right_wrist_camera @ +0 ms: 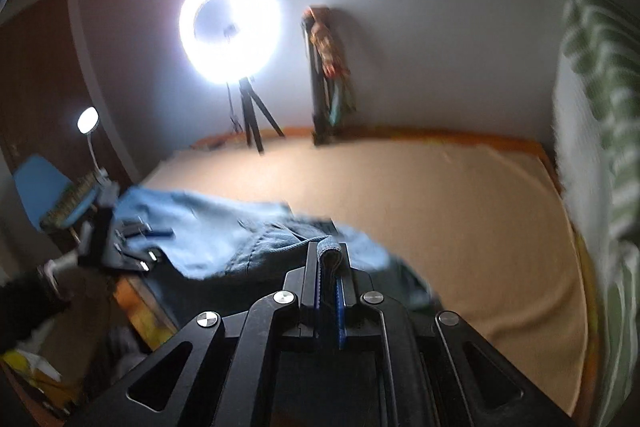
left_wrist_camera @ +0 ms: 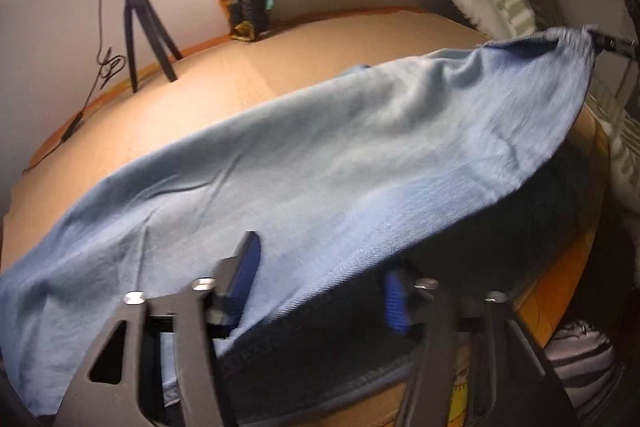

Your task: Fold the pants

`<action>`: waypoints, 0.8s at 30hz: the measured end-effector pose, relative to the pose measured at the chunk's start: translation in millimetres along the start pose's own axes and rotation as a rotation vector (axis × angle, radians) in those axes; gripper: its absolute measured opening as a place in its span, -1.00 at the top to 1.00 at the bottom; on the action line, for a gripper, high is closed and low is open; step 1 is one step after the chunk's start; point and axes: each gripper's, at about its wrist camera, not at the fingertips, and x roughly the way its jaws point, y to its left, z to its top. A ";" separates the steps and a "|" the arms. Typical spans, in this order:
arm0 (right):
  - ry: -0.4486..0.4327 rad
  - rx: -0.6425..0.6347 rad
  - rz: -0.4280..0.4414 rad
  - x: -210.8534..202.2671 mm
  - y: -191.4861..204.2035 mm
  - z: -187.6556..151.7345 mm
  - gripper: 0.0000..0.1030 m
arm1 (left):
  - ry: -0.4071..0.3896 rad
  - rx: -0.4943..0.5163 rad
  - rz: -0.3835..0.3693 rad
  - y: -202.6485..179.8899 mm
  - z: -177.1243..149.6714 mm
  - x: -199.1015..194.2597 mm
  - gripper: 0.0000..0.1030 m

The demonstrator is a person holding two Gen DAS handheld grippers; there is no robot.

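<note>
Light blue denim pants (left_wrist_camera: 340, 155) lie stretched across a tan surface (left_wrist_camera: 240, 75), their right end lifted off it. My left gripper (left_wrist_camera: 320, 285) sits at the near edge of the pants. Its blue-padded fingers (left_wrist_camera: 246, 267) stand apart, with the fabric edge running between them and no pad pressing on it. In the right wrist view the pants (right_wrist_camera: 224, 231) trail off to the left, where my left gripper (right_wrist_camera: 136, 243) shows blurred. My right gripper (right_wrist_camera: 329, 251) is shut on a folded denim edge and also shows far right as the right gripper (left_wrist_camera: 608, 43) holding the raised corner.
A ring light on a small tripod (right_wrist_camera: 230, 31) stands at the far edge by the wall, beside a folded tripod draped with cloth (right_wrist_camera: 328, 67). A green-striped blanket (right_wrist_camera: 600, 87) rises along the right. A blue chair (right_wrist_camera: 40, 183) and a lamp (right_wrist_camera: 88, 121) are at left.
</note>
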 end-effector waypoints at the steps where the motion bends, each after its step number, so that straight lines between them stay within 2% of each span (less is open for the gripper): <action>1: 0.010 0.001 -0.014 1.5 2.2 -6.4 0.94 | 0.009 -0.007 -0.016 0.1 -1.6 1.8 0.73; 2: 0.021 0.011 -0.019 2.7 2.7 -15.6 0.94 | 0.008 -0.016 -0.028 0.5 -2.0 1.0 0.80; 5: 0.043 0.017 -0.047 7.3 5.3 -31.7 0.94 | -0.021 -0.033 -0.043 1.0 -1.2 -7.7 0.85; 8: 0.067 -0.020 -0.086 14.2 11.9 -34.8 0.94 | -0.066 -0.027 -0.041 0.5 1.2 -27.5 0.87; 12: 0.046 -0.029 -0.092 3.2 16.2 -30.2 0.94 | -0.086 0.013 -0.044 -3.4 -1.7 -47.5 0.88; 14: 0.062 -0.062 -0.107 0.1 21.3 -38.3 0.94 | -0.074 0.035 -0.057 -6.7 -7.0 -49.2 0.88; 19: 0.145 -0.100 -0.131 15.0 24.3 -80.3 0.94 | 0.020 0.114 -0.059 -21.9 -27.2 -31.4 0.88; 21: 0.172 -0.135 -0.160 23.8 26.4 -91.4 0.94 | 0.043 0.121 -0.065 -23.3 -30.8 -26.6 0.88; 24: 0.205 -0.169 -0.188 34.6 27.4 -99.8 0.94 | 0.036 0.098 -0.075 -20.9 -31.3 -29.2 0.88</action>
